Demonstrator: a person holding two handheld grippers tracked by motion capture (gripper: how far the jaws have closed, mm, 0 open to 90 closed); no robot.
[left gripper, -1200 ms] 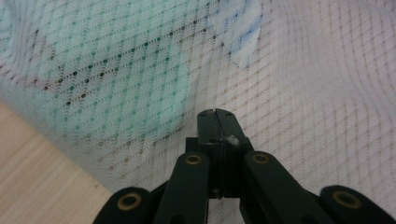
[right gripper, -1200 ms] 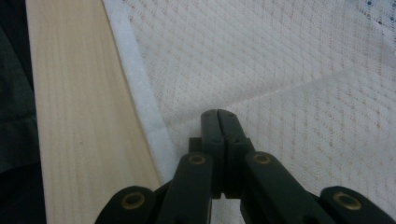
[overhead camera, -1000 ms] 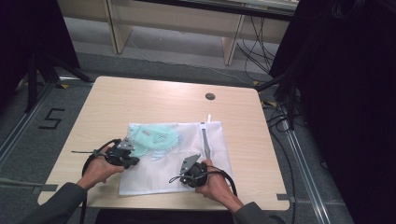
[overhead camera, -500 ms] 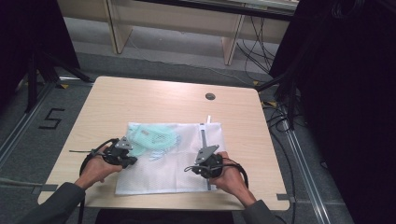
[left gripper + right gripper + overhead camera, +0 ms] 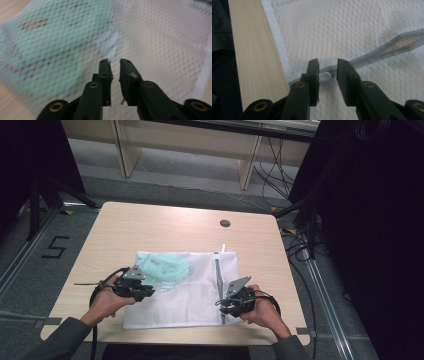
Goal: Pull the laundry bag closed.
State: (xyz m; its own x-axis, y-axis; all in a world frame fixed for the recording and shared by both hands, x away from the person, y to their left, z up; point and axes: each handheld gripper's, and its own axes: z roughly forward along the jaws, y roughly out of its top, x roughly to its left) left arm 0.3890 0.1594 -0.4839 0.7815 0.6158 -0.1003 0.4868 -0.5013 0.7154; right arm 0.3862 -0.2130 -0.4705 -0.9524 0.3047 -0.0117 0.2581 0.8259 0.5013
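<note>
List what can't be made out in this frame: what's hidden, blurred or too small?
- Mint-green item inside the white mesh bag: its markings are blurred by the mesh in the left gripper view and too small in the high view.
- Left gripper: what its jaws touch is smeared by blur.
- White zipper pull at the right gripper: a jaw partly covers it.
- Zipper: the right picture edge cuts it off.

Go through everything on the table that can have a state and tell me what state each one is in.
Mesh laundry bag: lying flat on the table, green garment inside.
Green garment: bunched in the bag's far left corner.
Zipper: partly open along its length.
Zipper pull: between the right gripper's jaws, not pinched.
Left gripper: jaws just opened, slightly apart over the mesh.
Right gripper: jaws just opened.
</note>
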